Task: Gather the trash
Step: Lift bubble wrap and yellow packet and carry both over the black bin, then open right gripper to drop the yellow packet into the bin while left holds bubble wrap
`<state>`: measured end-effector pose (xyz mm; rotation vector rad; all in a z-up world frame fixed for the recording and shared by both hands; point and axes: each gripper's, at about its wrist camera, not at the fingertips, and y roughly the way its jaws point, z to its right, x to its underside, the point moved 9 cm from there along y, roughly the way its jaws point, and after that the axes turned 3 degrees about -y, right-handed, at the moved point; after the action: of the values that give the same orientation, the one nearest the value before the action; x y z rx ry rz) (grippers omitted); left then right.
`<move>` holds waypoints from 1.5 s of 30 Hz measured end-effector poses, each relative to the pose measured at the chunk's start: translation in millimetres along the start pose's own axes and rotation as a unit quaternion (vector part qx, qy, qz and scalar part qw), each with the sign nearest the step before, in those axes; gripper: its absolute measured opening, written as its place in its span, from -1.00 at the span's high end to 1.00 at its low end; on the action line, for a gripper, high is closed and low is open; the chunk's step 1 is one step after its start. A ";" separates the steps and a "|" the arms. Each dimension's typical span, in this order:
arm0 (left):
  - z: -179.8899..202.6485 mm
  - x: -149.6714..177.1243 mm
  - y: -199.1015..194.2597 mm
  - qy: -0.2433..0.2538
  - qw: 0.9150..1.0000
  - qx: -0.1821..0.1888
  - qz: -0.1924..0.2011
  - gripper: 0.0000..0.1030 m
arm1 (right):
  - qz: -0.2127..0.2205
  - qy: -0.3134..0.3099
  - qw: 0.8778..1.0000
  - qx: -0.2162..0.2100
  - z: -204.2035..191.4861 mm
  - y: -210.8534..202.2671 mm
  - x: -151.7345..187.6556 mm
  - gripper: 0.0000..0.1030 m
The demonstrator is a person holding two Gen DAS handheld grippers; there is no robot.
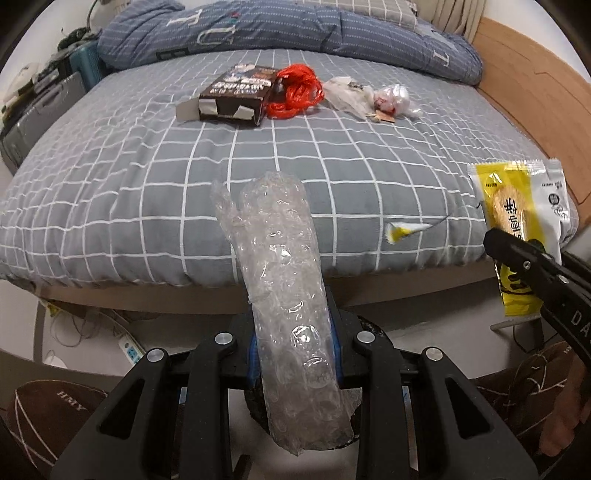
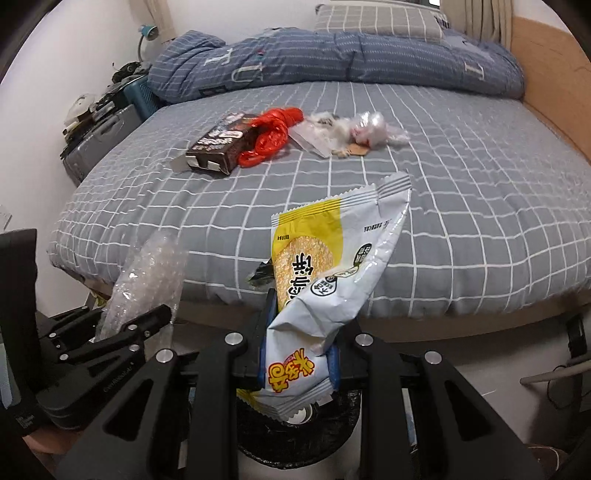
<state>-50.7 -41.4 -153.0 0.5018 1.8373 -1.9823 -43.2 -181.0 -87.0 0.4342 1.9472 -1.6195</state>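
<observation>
My left gripper (image 1: 293,350) is shut on a roll of clear bubble wrap (image 1: 284,288), held in front of the bed over a round bin lined with a black bag (image 1: 354,435). My right gripper (image 2: 299,354) is shut on a yellow and white snack wrapper (image 2: 332,266), above the same bin (image 2: 295,439). The wrapper also shows at the right of the left wrist view (image 1: 517,218). On the bed lie a dark cardboard box (image 1: 236,96), a red plastic bag (image 1: 295,92), clear crumpled plastic (image 1: 369,98) and a small torn wrapper scrap (image 1: 402,230).
The grey checked bed (image 1: 147,177) has a folded blue quilt (image 1: 288,33) at its far end and a wooden side board (image 1: 524,85) on the right. A suitcase (image 1: 40,107) and clutter stand left of the bed. Cables and a power strip (image 1: 129,347) lie on the floor.
</observation>
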 end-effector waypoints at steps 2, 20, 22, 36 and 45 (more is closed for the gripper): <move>-1.1 1.7 -5.3 -0.002 1.000 -0.002 0.001 0.48 | 0.003 -0.003 1.000 0.002 -3.6 -5.1 0.8 0.57; -37.4 57.0 10.1 -0.021 0.999 -0.005 -0.025 0.48 | -0.037 -0.003 0.999 0.012 -21.6 15.0 62.1 0.57; -40.6 65.4 23.0 -0.012 0.999 -0.010 -0.029 0.48 | -0.046 -0.005 0.999 0.012 -23.2 25.4 71.1 0.57; -54.6 88.2 77.7 -0.043 0.997 0.001 -0.070 0.48 | -0.128 -0.015 0.992 -0.011 -40.8 110.8 116.1 0.57; -67.3 104.1 101.6 -0.057 0.994 -0.004 -0.091 0.48 | -0.191 -0.026 0.981 -0.015 -48.5 157.0 148.2 0.52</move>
<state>-88.5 14.9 -298.3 0.2212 1.8765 -2.0732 -79.8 -115.6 -295.2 0.0006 2.1042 -1.8066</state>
